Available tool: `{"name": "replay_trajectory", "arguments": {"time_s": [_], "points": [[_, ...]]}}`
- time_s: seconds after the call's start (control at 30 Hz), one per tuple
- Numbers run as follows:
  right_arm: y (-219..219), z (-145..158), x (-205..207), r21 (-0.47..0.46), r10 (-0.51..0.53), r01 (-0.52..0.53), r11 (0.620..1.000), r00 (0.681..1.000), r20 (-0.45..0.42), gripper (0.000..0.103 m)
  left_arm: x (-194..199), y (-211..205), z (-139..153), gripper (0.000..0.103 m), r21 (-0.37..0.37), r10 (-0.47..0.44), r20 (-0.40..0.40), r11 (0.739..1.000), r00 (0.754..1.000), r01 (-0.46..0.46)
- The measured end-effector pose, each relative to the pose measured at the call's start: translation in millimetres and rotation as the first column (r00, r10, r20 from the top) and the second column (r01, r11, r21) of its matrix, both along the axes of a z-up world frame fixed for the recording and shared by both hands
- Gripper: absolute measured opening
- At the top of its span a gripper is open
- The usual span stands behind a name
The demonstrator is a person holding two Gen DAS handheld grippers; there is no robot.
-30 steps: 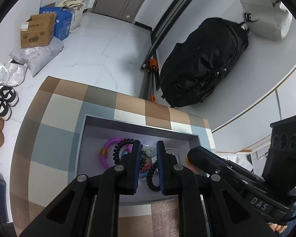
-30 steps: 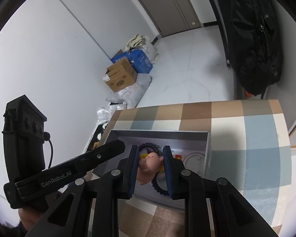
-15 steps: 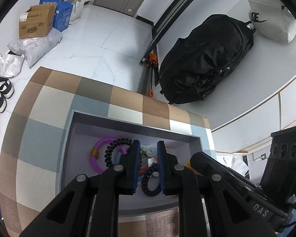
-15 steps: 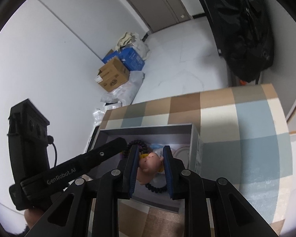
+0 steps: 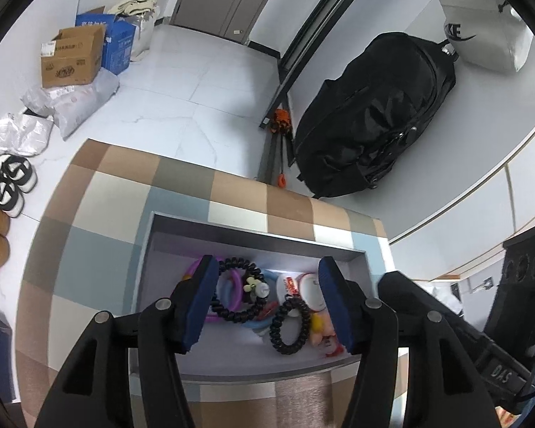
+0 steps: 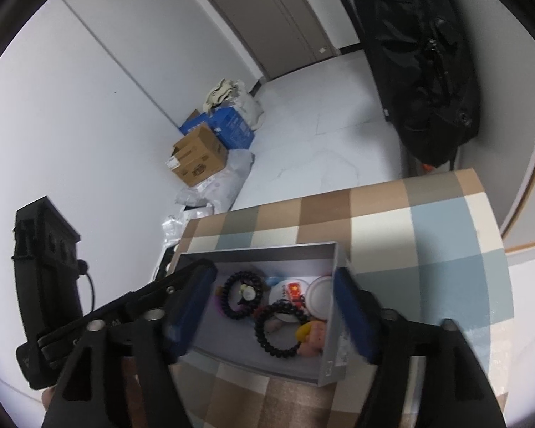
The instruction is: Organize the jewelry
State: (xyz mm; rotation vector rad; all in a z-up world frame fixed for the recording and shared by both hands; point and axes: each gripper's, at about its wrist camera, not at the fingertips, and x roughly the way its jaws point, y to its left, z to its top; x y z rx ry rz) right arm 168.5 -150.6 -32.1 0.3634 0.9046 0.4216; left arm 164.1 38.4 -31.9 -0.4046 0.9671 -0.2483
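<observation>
A shallow grey box [image 5: 253, 237] [image 6: 333, 353] sits on the checked tabletop and holds the jewelry. In it lie two black spiral hair ties [image 5: 291, 324] [image 6: 278, 331], purple and blue rings [image 5: 232, 287], a round white case [image 5: 308, 290] [image 6: 319, 297] and a small pink pig figure [image 6: 312, 342] at the box's right end. My left gripper [image 5: 267, 303] is open and empty above the box. My right gripper [image 6: 273, 315] is open and empty above the box, the pig lying below it.
The checked tabletop [image 5: 100, 249] [image 6: 428, 249] surrounds the box. On the floor beyond are cardboard and blue boxes [image 5: 73, 57], shoes [image 5: 7, 182] and a large black bag [image 5: 374, 117].
Both grippers have opened wide. The right gripper has let go of the pink pig figure, which now lies in the box.
</observation>
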Motion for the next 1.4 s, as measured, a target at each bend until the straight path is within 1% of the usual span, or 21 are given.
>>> {"name": "replay_trajectory", "arguments": {"time_s": [0.03,0.07,0.13,0.23,0.27,0.33,0.4,0.43,0.47,0.5,0.53,0.63,0.7,0.73,0.77,0.8,0.93,1.1,1.23,1.33,1.4], "points": [[-0.8,0.0,-0.1,-0.008,-0.007,0.007,1.0,1.0,0.0,0.083,-0.6,0.6,-0.1,0.055,0.005,0.003,0.002,1.0,1.0,-0.003],[-1.3,0.3,-0.2,-0.018,-0.01,0.01,1.0,1.0,0.002,0.084,-1.0,0.8,0.2,0.061,0.014,0.009,0.003,1.0,1.0,-0.009],[-1.8,1.2,-0.8,-0.03,-0.011,0.011,0.999,1.0,0.005,0.084,-3.3,2.2,2.3,0.068,0.033,0.027,0.013,0.999,1.0,-0.027],[-0.6,3.2,-3.2,-0.032,0.003,-0.002,0.999,1.0,0.02,0.087,-7.0,3.1,7.8,0.069,0.061,0.035,0.04,0.997,0.999,-0.037],[-0.2,4.2,-4.3,-0.032,0.005,-0.004,0.999,1.0,0.031,0.088,-9.2,2.9,10.8,0.069,0.073,0.037,0.055,0.997,0.998,-0.041],[0.5,7.2,-8.0,-0.021,0.011,-0.009,1.0,0.998,0.057,0.094,-14.5,2.3,16.0,0.069,0.101,0.037,0.085,0.994,0.996,-0.045],[1.1,10.3,-12.8,-0.007,0.019,-0.019,1.0,0.996,0.085,0.096,-21.0,2.4,20.6,0.069,0.126,0.042,0.118,0.99,0.992,-0.057],[1.4,12.3,-15.8,-0.007,0.02,-0.019,1.0,0.994,0.103,0.099,-24.1,2.7,22.7,0.071,0.137,0.046,0.134,0.989,0.99,-0.064],[1.9,13.8,-18.7,-0.005,0.022,-0.021,1.0,0.993,0.118,0.1,-28.2,2.8,25.3,0.078,0.151,0.049,0.151,0.986,0.987,-0.072],[1.9,15.6,-22.8,-0.005,0.021,-0.021,1.0,0.99,0.139,0.103,-32.2,3.1,27.9,0.081,0.164,0.055,0.169,0.983,0.984,-0.083],[2.3,16.3,-24.5,-0.006,0.019,-0.018,1.0,0.988,0.15,0.103,-37.9,3.6,31.5,0.083,0.175,0.064,0.2,0.979,0.978,-0.1],[2.3,21.5,-35.9,-0.004,0.019,-0.019,1.0,0.978,0.206,0.103,-49.7,4.8,39.3,0.083,0.194,0.071,0.259,0.973,0.963,-0.124],[1.9,23.2,-42.1,-0.016,0.024,-0.021,1.0,0.971,0.238,0.103,-56.5,5.6,42.5,0.084,0.193,0.076,0.292,0.972,0.953,-0.137],[1.9,24.3,-46.2,-0.021,0.024,-0.02,1.0,0.968,0.248,0.103,-59.8,5.5,43.9,0.086,0.194,0.079,0.308,0.97,0.948,-0.144],[1.7,25.3,-49.9,-0.021,0.024,-0.019,1.0,0.966,0.256,0.103,-64.2,6.1,45.4,0.089,0.198,0.083,0.326,0.968,0.942,-0.154],[1.1,26.6,-54.3,-0.019,0.025,-0.02,1.0,0.963,0.268,0.103,-68.1,6.2,46.6,0.09,0.2,0.086,0.342,0.966,0.936,-0.162],[-1.5,32.4,-73.2,-0.03,0.023,-0.014,0.999,0.946,0.325,0.103,-83.8,4.8,49.7,0.09,0.229,0.091,0.407,0.953,0.909,-0.198],[-1.5,38.5,-95.3,-0.066,0.046,-0.022,0.998,0.92,0.388,0.103,-102.5,6.3,47.7,0.09,0.241,0.095,0.441,0.946,0.892,-0.219],[-4.0,40.9,-108.0,-0.073,0.063,-0.036,0.997,0.907,0.416,0.103,-116.5,7.9,46.8,0.09,0.254,0.109,0.455,0.935,0.884,-0.246],[-7.4,37.0,-118.8,-0.078,0.071,-0.041,0.996,0.903,0.424,0.103,-124.3,8.1,45.9,0.09,0.262,0.119,0.476,0.927,0.872,-0.27],[-10.1,33.1,-124.9,-0.076,0.065,-0.036,0.996,0.902,0.428,0.103,-126.9,7.6,41.5,0.09,0.275,0.121,0.477,0.92,0.871,-0.278]]}}
